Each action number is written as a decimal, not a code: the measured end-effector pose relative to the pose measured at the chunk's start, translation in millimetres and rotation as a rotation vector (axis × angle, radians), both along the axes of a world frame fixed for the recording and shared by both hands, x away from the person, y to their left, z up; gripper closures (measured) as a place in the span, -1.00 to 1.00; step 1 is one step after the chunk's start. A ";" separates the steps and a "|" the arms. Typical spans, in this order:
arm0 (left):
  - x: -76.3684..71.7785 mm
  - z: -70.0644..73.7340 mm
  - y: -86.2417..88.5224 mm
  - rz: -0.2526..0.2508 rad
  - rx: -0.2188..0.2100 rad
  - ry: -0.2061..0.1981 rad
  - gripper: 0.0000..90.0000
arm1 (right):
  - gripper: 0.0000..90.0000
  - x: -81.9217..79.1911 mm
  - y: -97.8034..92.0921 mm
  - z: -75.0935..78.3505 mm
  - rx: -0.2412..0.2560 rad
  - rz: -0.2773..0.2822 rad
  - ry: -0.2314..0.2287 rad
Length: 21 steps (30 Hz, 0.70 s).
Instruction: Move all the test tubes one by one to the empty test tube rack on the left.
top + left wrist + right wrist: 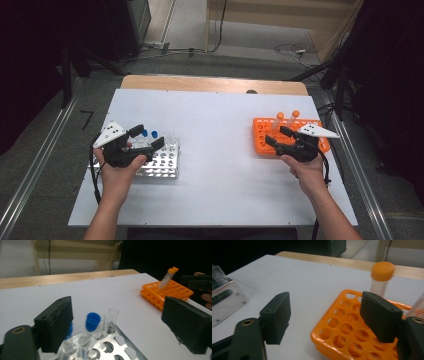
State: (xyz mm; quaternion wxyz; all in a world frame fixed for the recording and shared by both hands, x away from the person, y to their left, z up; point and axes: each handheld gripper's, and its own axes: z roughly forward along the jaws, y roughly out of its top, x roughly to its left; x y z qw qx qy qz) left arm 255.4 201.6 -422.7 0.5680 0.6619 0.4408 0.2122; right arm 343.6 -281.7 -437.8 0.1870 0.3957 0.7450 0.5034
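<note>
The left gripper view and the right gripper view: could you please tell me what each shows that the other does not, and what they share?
The left gripper view alone shows blue-capped tubes and an uncapped clear tube standing in the metal rack. The right gripper view alone shows the orange rack's empty holes close up, with the right gripper's open jaws over its near corner. Both show the white table, the orange rack and an orange-capped tube; the left gripper is open too.

Stood on grey floor [47, 200]: wooden table [215, 83] under white sheet [215, 120]. Ran along both sides: metal rails [35, 175]. Lay behind: cables [190, 50], pale wooden panel [280, 15]. Remained dark: side areas.
</note>
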 end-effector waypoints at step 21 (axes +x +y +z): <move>-6.3 0.9 -21.4 -0.097 -0.010 -0.016 -1.00 | -0.03 41.7 2.0 -13.3 -0.045 -0.141 0.046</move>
